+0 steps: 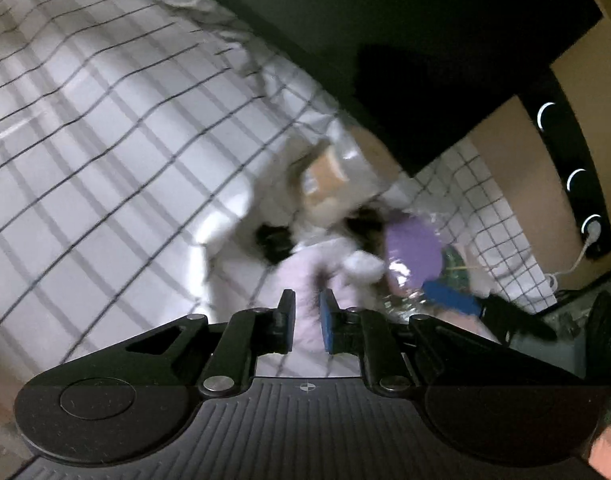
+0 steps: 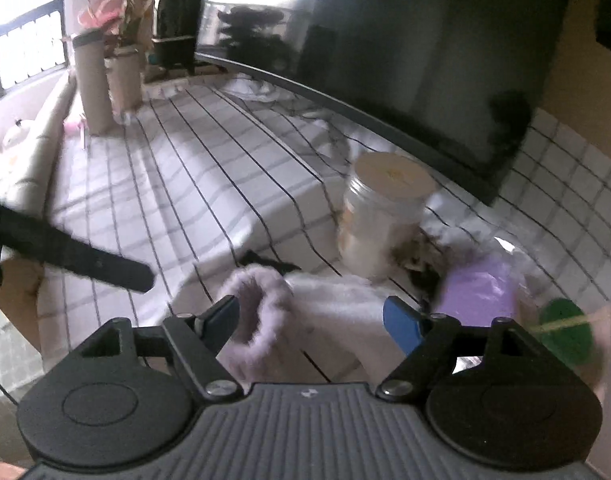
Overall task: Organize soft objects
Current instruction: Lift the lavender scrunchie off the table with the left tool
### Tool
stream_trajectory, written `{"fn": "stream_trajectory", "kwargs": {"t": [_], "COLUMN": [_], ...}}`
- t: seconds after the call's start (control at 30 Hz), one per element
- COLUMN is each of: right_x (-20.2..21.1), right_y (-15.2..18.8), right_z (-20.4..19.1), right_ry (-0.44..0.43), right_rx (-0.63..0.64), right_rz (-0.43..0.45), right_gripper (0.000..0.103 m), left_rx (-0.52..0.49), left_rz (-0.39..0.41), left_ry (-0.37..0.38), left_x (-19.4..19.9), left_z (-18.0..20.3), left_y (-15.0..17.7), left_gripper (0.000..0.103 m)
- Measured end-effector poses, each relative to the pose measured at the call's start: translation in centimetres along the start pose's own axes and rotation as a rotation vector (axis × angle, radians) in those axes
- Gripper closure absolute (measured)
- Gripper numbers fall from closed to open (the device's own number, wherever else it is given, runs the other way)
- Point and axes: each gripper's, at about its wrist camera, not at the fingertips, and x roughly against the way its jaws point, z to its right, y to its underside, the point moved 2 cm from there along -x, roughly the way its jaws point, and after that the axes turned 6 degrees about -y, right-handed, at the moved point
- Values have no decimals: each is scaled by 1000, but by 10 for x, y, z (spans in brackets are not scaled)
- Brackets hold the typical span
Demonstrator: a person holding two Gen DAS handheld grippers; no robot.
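Lying just ahead of the spread right gripper (image 2: 311,320), the fluffy pink sock (image 2: 265,312) is seen pinched by the left gripper (image 1: 307,312), cuff turned leftward.

Fluffy pale-pink sock (image 2: 261,320), checked cloth tablecloth (image 2: 209,184), glossy plastic jar (image 2: 381,216)

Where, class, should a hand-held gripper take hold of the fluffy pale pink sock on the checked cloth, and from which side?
Grip the fuzzy cuff of the pink sock, coming from above and the near side. The cuff stands raised and open as a ring, so one finger could slip inside; the flat body offers less to pinch.
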Motion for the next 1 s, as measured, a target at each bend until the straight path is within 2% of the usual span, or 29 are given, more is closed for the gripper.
{"fn": "stream_trajectory", "kwargs": {"t": [0.07, 0.13, 0.33, 0.43, 0.53, 0.7, 0.77, 0.83, 0.9, 1.0], "right_x": [6, 11, 35, 46, 55, 67, 71, 71, 69, 64], "right_y": [10, 19, 41, 55, 70, 83, 85, 86, 86, 85], "right_z": [2, 4, 21, 32, 45, 63, 68, 72, 73, 74], "right_ry": [18, 33, 81, 93, 96, 110, 109, 92, 70, 35], "right_rx": [-2, -16, -48, -69, -91, -86, -70, -59, -52, -63], "right_rz": [-4, -27, -15, -10, -6, 27, 46, 52, 53, 54], "right_gripper": [23, 23, 23, 23, 23, 23, 23, 23, 23, 23], "left_rx": [-53, -97, -149, -169, -141, -116, -73, -35, -44, -52], "left_rz": [16, 14, -29, -62, -85, -60, -59, -54, -49, -33], "left_ry": [-26, -86, -250, -288, -310, -326, -314, -290, -275, -282], "left_x": [-7, -19, -54, -73, -91, -97, -96, -93, -90, -86], "left_z": [14, 27, 37, 40, 39, 42, 37, 34, 33, 33], "left_y": [-1, 0, 8, 14, 19, 22, 22, 22, 25, 29], "left_gripper": [86, 84, 84, 75, 75, 75, 75, 76, 76, 82]}}
